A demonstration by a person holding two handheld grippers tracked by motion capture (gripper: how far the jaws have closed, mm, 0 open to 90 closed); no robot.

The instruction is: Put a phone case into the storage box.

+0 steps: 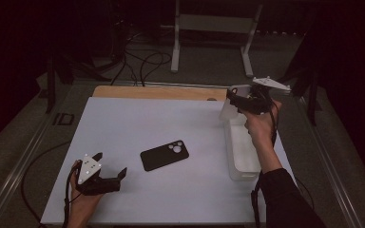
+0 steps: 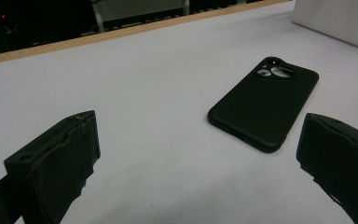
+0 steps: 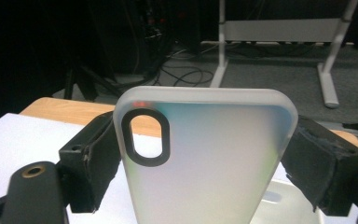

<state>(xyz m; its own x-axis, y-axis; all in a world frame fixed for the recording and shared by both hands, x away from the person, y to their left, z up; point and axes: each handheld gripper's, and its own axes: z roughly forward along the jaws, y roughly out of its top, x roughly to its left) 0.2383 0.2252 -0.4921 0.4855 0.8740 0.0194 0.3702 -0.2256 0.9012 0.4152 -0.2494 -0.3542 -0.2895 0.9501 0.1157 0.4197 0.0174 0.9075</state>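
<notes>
The frosted phone case (image 3: 205,158) is already up in the air at the far right of the table, pinched across its width by the right gripper (image 1: 235,102), right above the far end of the clear plastic bin (image 1: 242,161). From the right gripper view the jaws sit on the two long edges, with the camera cutout on the left and the case standing upright. My guess is it's super light and a bit flexy, being a thin translucent shell, so squeezing the sides too hard would probably bow it, and the smooth edges look like they could slip. Holding lower down near the middle seems safest. The left gripper (image 1: 111,178) rests near the left front, jaws spread wide and empty, aimed at the black phone case (image 2: 265,107) lying flat, back side up, mid-table on the white mat (image 1: 171,199). That one looks matte, so probably grippier.
</notes>
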